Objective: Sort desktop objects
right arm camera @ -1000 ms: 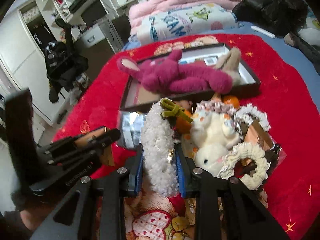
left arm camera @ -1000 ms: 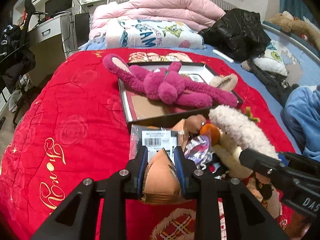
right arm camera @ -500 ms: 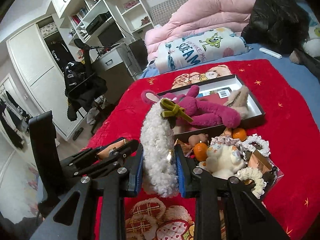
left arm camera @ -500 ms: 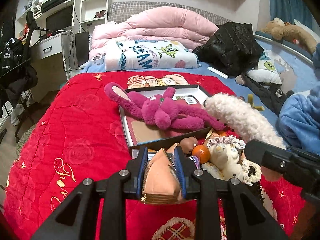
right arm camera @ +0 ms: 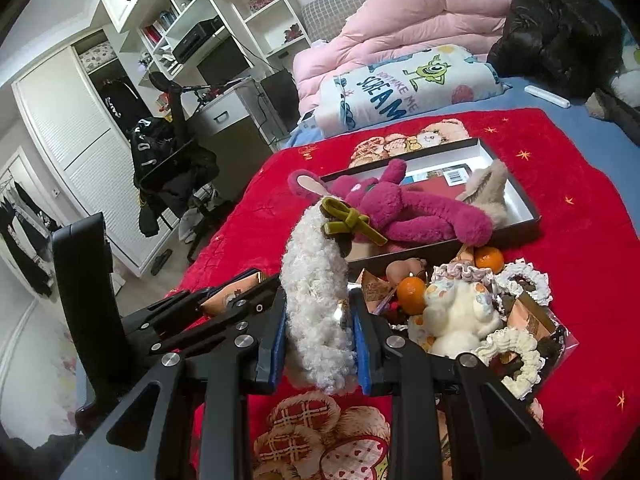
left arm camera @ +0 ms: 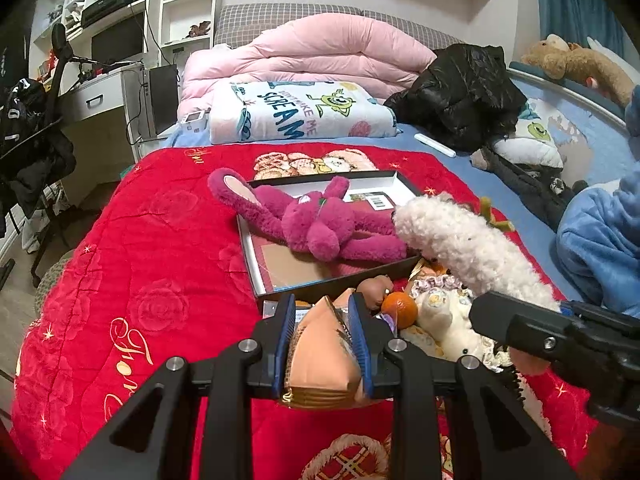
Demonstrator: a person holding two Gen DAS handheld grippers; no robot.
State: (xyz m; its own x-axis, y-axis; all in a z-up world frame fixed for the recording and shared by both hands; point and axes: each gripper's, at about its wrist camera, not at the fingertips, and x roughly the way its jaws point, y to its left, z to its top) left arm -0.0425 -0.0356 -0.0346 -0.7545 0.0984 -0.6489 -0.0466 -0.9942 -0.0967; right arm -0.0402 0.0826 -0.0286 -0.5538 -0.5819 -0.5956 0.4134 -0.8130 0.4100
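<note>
My left gripper [left arm camera: 322, 312] is shut on a tan snack packet [left arm camera: 322, 356], held above the red blanket. My right gripper [right arm camera: 320, 308] is shut on a fluffy white plush [right arm camera: 316, 296] with an olive bow [right arm camera: 344, 220]; the plush also shows in the left wrist view [left arm camera: 468, 252]. A black box [left arm camera: 256, 264] holds a magenta plush rabbit [left arm camera: 320, 224]; both show in the right wrist view, the box [right arm camera: 528, 204] and the rabbit [right arm camera: 400, 208]. In front of the box lies a pile with oranges [right arm camera: 412, 290], a white toy [right arm camera: 460, 312] and frilly white rings [right arm camera: 524, 356].
The red blanket [left arm camera: 140, 280] covers the bed. A pink duvet [left arm camera: 320, 52], a printed pillow [left arm camera: 296, 112] and a black jacket [left arm camera: 460, 92] lie at the back. A desk and a chair with dark clothes [right arm camera: 168, 164] stand left of the bed.
Both grippers have risen and pulled back from the pile with their objects still held. The box and the pile now look farther away and lower in both views.
</note>
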